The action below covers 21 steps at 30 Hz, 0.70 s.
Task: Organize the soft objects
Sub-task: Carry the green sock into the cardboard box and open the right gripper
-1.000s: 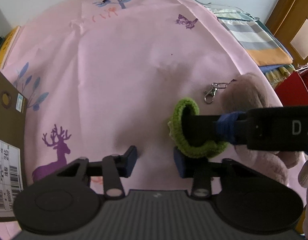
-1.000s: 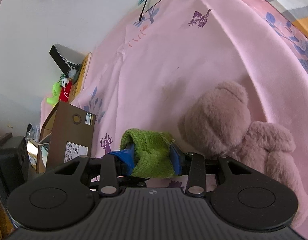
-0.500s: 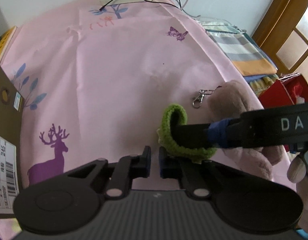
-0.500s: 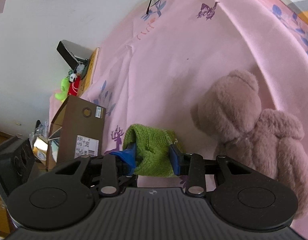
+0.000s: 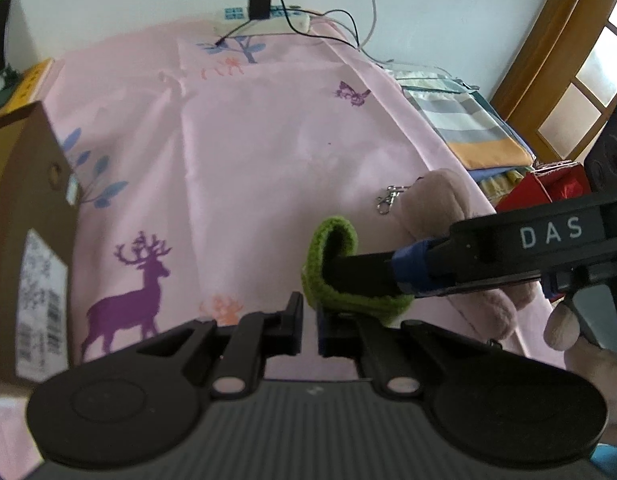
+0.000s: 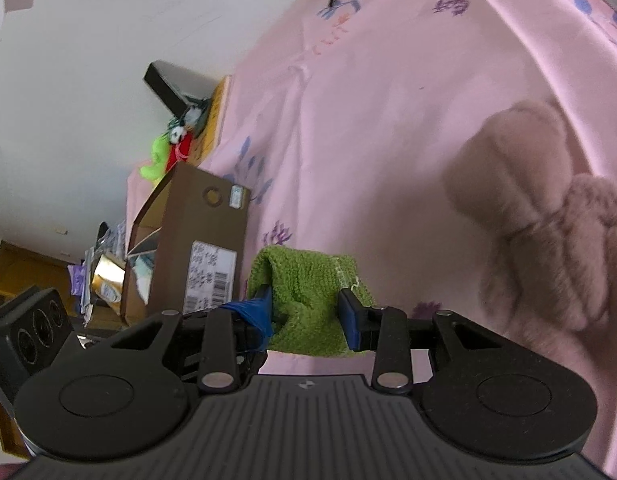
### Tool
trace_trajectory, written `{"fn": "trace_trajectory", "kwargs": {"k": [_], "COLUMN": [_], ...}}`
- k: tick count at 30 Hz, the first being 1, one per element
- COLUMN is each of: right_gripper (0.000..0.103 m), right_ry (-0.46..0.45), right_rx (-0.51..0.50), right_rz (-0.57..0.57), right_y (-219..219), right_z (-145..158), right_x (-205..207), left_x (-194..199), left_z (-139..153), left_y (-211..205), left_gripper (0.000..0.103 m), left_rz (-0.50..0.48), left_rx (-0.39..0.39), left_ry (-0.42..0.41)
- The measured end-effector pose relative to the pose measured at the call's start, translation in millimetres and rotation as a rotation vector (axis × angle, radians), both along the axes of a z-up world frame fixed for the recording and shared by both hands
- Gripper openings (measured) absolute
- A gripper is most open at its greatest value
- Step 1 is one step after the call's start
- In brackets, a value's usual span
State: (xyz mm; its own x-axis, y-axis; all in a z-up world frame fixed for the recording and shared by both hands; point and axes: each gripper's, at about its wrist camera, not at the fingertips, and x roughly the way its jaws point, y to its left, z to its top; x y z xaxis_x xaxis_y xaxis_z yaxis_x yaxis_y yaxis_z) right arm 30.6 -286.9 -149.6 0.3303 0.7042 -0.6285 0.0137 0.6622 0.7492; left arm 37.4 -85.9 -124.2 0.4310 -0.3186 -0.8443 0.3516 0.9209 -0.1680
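Green knitted band (image 6: 308, 292) soft, light; right gripper (image 6: 306, 312) clamps its middle beside plush bear (image 6: 548, 236); left gripper (image 5: 309, 326) nearly closed, empty.

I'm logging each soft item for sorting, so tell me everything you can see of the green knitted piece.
The green knitted piece is a small band of yarn-like, ribbed fabric in bright lime green, soft and limp. The right gripper is shut on it, blue-padded fingers pinching its folds. In the left wrist view it forms a loop curling around the right gripper's finger, held above the pink cloth, just ahead of the left gripper. Behind it lies the pink plush toy.
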Motion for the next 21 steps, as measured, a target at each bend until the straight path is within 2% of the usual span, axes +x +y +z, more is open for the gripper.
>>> {"fn": "trace_trajectory", "kwargs": {"k": [5, 9, 15, 21], "right_gripper": [0.019, 0.019, 0.019, 0.019], "right_ry": [-0.03, -0.081, -0.144, -0.222], "right_rx": [0.016, 0.042, 0.11, 0.152], "right_rz": [0.024, 0.023, 0.026, 0.032], "right_y": [21.5, 44.1, 92.3, 146.7], "right_z": [9.9, 25.7, 55.3, 76.6], "right_x": [-6.0, -10.3, -4.6, 4.6], "left_x": [-13.8, -21.4, -27.0, -22.6], "left_z": [12.6, 33.5, 67.9, 91.0], "left_y": [19.7, 44.6, 102.1, 162.4], "left_gripper": [0.0, 0.0, 0.0, 0.0], "left_rz": [0.014, 0.009, 0.034, 0.066], "left_rx": [0.015, 0.013, -0.011, -0.001], "left_ry": [-0.043, -0.103, -0.202, -0.284]}}
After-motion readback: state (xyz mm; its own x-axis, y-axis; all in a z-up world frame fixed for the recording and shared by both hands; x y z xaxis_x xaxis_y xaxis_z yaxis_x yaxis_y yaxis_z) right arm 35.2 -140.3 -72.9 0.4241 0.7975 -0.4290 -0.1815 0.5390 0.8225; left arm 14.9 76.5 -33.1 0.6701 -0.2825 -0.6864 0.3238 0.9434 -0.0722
